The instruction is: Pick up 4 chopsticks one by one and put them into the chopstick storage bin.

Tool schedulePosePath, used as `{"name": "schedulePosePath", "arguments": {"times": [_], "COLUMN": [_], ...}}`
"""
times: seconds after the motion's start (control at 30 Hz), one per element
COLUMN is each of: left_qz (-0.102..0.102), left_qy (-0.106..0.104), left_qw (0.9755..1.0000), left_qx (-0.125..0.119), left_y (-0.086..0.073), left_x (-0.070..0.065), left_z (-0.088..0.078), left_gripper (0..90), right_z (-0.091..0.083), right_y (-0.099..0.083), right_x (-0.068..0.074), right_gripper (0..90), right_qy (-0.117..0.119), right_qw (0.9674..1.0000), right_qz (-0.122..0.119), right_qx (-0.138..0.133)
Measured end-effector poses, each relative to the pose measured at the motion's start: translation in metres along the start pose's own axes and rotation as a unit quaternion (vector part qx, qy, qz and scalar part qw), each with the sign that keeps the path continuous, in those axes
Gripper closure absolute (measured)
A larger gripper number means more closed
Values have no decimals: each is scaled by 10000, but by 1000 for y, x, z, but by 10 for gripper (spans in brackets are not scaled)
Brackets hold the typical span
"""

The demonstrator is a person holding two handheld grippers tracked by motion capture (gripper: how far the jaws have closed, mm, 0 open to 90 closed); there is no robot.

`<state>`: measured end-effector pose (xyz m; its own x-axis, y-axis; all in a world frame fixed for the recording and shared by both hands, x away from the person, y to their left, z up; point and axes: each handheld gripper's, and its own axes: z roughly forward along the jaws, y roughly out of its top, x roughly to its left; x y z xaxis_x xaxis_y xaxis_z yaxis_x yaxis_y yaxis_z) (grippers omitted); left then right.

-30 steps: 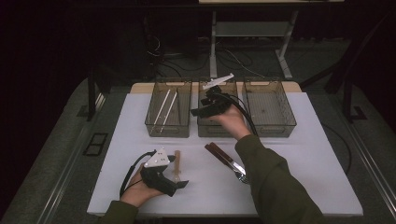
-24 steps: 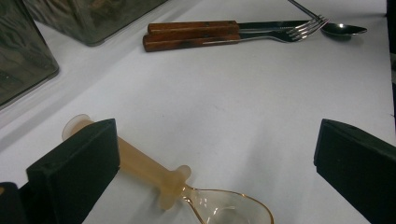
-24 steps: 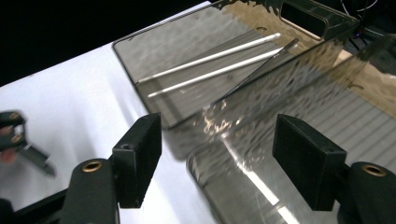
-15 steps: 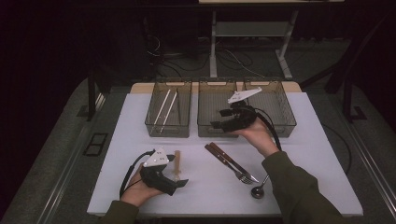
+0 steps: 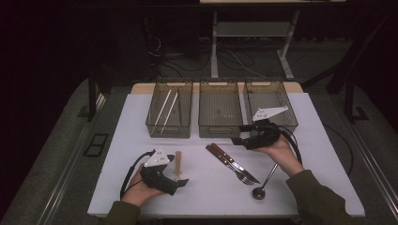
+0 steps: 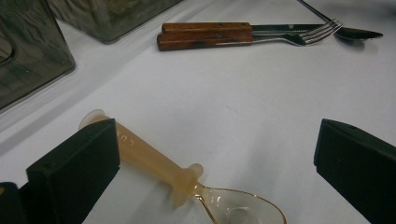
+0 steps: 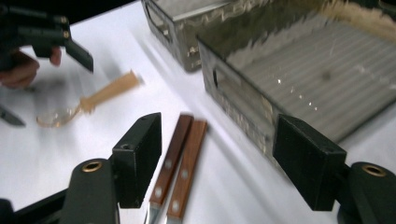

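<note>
On white table (image 5: 324, 154): three clear bins (image 5: 219, 112) in a row at far edge. Near right bin, right gripper (image 5: 237, 134), jaws wide, empty, above wood-handled knife and fork (image 5: 231, 162). Near front-left edge, left gripper (image 5: 182, 183), jaws wide, empty, around amber plastic spoon (image 5: 178, 163). Metal spoon (image 5: 264, 182) front right.

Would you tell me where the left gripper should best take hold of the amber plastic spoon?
Probably the straight amber handle of the plastic spoon, from above, jaws across it. It lies flat on the table between the open left gripper jaws, and the clear bowl looks thin and curved.
</note>
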<state>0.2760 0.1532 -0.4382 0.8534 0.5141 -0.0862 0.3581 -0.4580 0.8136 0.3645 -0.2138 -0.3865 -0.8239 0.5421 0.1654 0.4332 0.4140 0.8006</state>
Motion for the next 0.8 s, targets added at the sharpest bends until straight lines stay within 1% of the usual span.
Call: {"name": "schedulePosePath", "arguments": {"times": [0.03,0.27,0.4,0.5,0.63,0.67,0.7,0.8], "left_qz": [-1,19,39,70,85,87,80,79], "left_qy": [3,5,11,31,41,51,55,57], "left_qw": [10000,10000,10000,9999,9999,9999,9999,9999], "left_qx": [4,42,56,98,119,124,124,112], "left_y": [0,0,0,0,1,1,1,2], "left_x": [0,0,-1,-2,-2,-2,-2,-2], "left_z": [0,1,0,1,0,0,0,-1], "left_gripper": [0,0,0,0,0,0,0,0], "right_z": [-2,-19,-29,-35,-40,-41,-42,-44], "right_y": [-3,-28,-41,-50,-65,-68,-72,-80], "right_x": [0,0,2,2,3,4,5,10], "right_gripper": [325,317,289,275,243,223,201,189], "right_qy": [-34,-56,-163,-167,-218,-247,-286,-368], "right_qw": [10000,9999,9998,9996,9992,9990,9988,9985], "right_qz": [-8,69,139,196,289,330,337,305], "right_qx": [41,130,39,-85,-159,-180,-218,-250]}}
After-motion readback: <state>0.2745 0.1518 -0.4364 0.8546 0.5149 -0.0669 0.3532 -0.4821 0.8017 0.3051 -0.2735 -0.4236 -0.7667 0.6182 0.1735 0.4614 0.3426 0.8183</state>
